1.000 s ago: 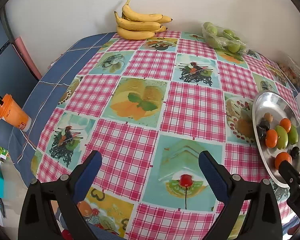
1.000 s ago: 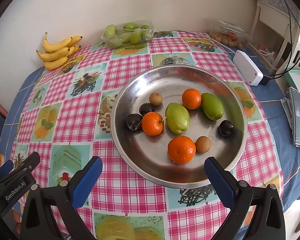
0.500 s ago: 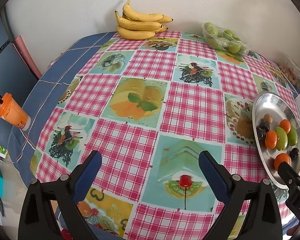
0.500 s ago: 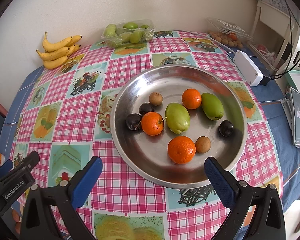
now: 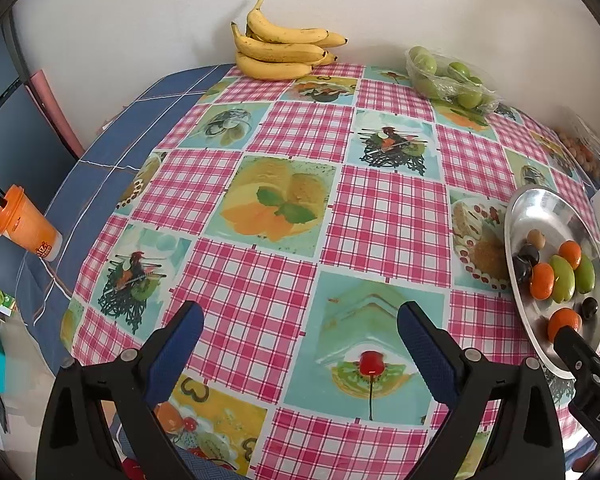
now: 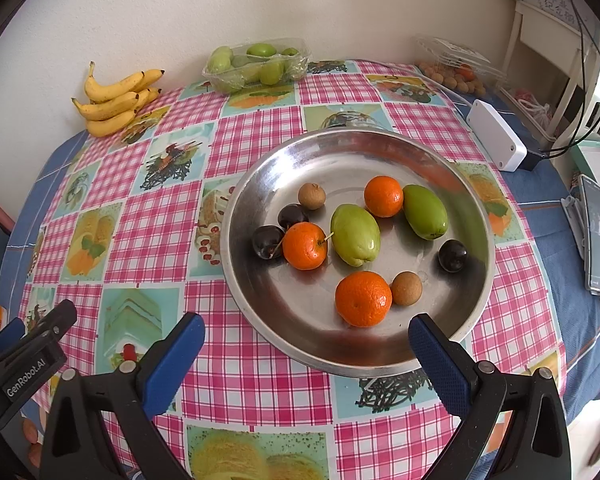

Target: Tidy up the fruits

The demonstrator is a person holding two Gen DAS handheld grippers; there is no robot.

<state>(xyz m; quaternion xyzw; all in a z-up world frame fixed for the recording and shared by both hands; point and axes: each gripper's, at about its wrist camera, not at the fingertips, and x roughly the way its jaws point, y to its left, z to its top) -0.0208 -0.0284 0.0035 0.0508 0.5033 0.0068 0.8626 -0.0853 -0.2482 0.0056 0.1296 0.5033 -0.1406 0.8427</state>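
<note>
A steel plate (image 6: 340,152) on the checked tablecloth holds three oranges (image 6: 363,298), two green fruits (image 6: 355,234), dark plums (image 6: 267,241) and two small brown fruits (image 6: 406,288). It also shows at the right edge of the left wrist view (image 5: 540,208). My right gripper (image 6: 304,340) is open and empty, just short of the plate's near rim. My left gripper (image 5: 300,328) is open and empty over bare tablecloth, left of the plate. A bunch of bananas (image 5: 284,50) lies at the table's far edge by the wall.
A clear tray of green fruits (image 6: 256,62) and a tray of small brown fruits (image 6: 456,68) stand at the back. A white box (image 6: 496,140) and a phone (image 6: 594,232) lie right of the plate. An orange cup (image 5: 26,224) stands beyond the table's left edge.
The left wrist view has shifted slightly, so the plate sits a little lower and further right in it. The right gripper and the fruits have not moved.
</note>
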